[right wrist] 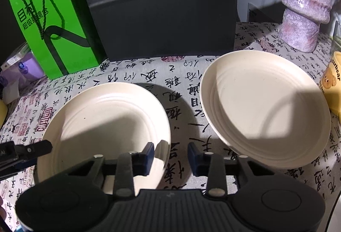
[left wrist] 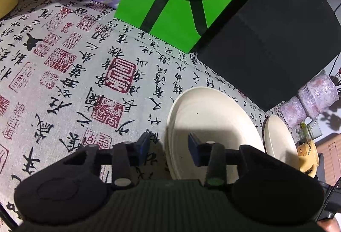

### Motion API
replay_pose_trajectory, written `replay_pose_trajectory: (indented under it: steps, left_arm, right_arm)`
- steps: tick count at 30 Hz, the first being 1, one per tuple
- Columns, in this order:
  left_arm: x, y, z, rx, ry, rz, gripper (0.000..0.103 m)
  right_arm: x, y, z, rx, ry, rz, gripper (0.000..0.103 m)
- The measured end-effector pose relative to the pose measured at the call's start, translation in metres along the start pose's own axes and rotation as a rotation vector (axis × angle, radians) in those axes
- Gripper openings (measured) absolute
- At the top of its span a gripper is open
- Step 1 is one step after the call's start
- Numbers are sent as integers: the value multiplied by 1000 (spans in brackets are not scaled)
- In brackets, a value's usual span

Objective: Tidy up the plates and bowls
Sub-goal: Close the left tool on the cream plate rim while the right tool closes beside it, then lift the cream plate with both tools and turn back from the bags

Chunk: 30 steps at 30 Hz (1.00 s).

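1. Cream-coloured and ridged, two plates sit side by side on a tablecloth point(right wrist: 181, 86) printed with black calligraphy and red seals.
2. The near plate point(right wrist: 102, 121) lies flat at the left of the right wrist view; the far plate point(right wrist: 264, 104) rests apart from it to the right, beside a yellow bear mug point(right wrist: 332, 86).
3. The left gripper point(left wrist: 168, 144) straddles the near plate's left rim, one blue pad point(left wrist: 142, 142) outside over the cloth, the other over the plate's well; a gap shows on both sides, so the pads are apart and not pressing.
4. The right gripper point(right wrist: 170, 157) straddles the same plate's right rim, its jaws likewise parted with the edge between them; whether a pad touches the rim cannot be told.
5. Behind the plates stand a green paper bag point(right wrist: 53, 25), a black box point(right wrist: 162, 14) and a pink glazed vase point(right wrist: 302, 5).
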State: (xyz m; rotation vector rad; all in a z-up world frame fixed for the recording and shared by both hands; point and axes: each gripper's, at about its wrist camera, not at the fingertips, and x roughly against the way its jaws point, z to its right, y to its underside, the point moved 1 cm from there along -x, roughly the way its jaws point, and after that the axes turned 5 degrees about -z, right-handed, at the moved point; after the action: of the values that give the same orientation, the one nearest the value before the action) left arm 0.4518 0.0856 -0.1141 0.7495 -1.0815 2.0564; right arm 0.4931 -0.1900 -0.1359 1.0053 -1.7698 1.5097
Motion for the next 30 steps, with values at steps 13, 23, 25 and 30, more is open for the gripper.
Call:
replay_pose_trajectory:
  steps: [13, 23, 25, 30]
  left_arm:
    - [-5, 3, 4, -20, -8, -1, 20]
    - [-4, 4, 7, -40, -37, 13, 16]
    - [-4, 4, 8, -47, -50, 20, 16]
    - [-3, 3, 5, -40, -60, 27, 16]
  right_arm:
    - [-5, -2, -3, -25, -28, -6, 13]
    - [-4, 0, -8, 4, -14, 8, 12]
    - [-3, 1, -10, 20, -10, 13, 12]
    - [-1, 1, -16, 48, -2, 26, 12]
